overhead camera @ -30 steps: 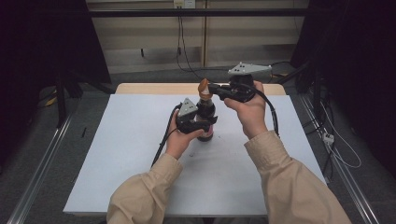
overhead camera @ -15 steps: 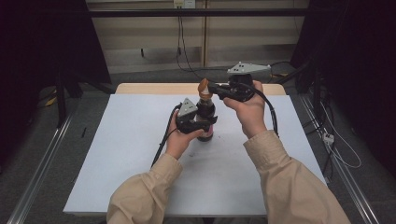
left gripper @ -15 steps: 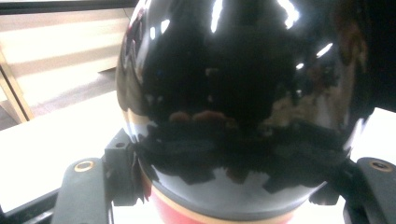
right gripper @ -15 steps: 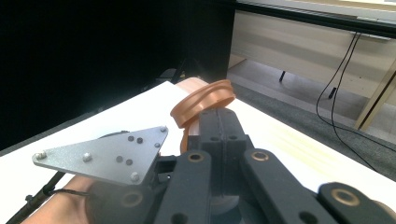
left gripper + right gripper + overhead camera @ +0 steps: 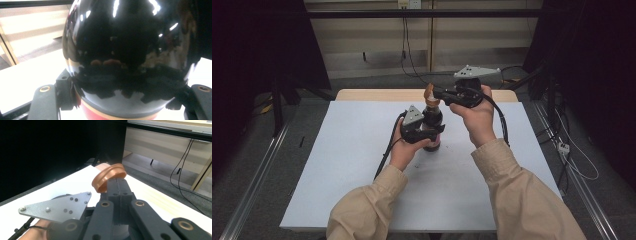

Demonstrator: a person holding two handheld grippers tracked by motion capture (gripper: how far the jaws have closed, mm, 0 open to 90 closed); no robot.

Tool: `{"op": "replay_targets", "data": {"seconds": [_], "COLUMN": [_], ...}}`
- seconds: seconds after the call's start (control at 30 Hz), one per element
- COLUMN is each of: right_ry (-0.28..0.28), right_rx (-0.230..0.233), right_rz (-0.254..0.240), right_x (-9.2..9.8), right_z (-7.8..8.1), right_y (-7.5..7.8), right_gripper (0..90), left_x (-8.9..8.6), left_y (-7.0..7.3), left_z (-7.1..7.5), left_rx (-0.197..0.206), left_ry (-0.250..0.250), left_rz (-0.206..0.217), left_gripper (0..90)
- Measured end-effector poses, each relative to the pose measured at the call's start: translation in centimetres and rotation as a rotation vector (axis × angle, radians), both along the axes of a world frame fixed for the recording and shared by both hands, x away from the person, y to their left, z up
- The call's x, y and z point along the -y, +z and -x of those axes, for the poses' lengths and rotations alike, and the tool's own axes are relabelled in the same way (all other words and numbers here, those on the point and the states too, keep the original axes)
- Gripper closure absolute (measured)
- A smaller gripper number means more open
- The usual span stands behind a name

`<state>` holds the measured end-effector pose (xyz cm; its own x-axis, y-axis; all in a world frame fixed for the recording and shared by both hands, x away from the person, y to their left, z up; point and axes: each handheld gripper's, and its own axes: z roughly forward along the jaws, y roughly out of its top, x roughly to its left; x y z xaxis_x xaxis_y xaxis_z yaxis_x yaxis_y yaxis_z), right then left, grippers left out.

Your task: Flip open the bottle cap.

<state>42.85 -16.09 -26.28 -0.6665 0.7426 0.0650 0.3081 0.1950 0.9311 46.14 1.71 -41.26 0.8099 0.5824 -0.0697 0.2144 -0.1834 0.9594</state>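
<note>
My sleeves [image 5: 517, 200] are beige cloth, loose, cuffed at both wrists. My left gripper [image 5: 432, 131] and right gripper [image 5: 438, 93] are matte black, each topped by a grey three-cornered plate [image 5: 56, 209] dotted with small screws; brass-ringed pivots, black cable [image 5: 384, 156] trailing

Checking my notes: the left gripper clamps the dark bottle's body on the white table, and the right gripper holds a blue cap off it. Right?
Not quite: the cap is brown, not blue, as the right gripper view shows. The rest holds: the left gripper clamps the bottle on the table, and the right gripper holds the cap.
</note>
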Motion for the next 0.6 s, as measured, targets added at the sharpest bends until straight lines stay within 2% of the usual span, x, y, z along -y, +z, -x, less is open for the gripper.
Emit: {"op": "replay_targets", "data": {"seconds": [0.6], "right_ry": [-0.001], "right_rx": [-0.004], "right_rz": [-0.002], "right_x": [-0.15], "right_z": [-0.21], "right_y": [0.01], "right_gripper": [90.0], "left_x": [0.09], "left_y": [-0.03], "left_z": [0.05], "left_rx": [0.000], "left_ry": [0.005], "left_rz": [0.006], "left_gripper": [29.7]}}
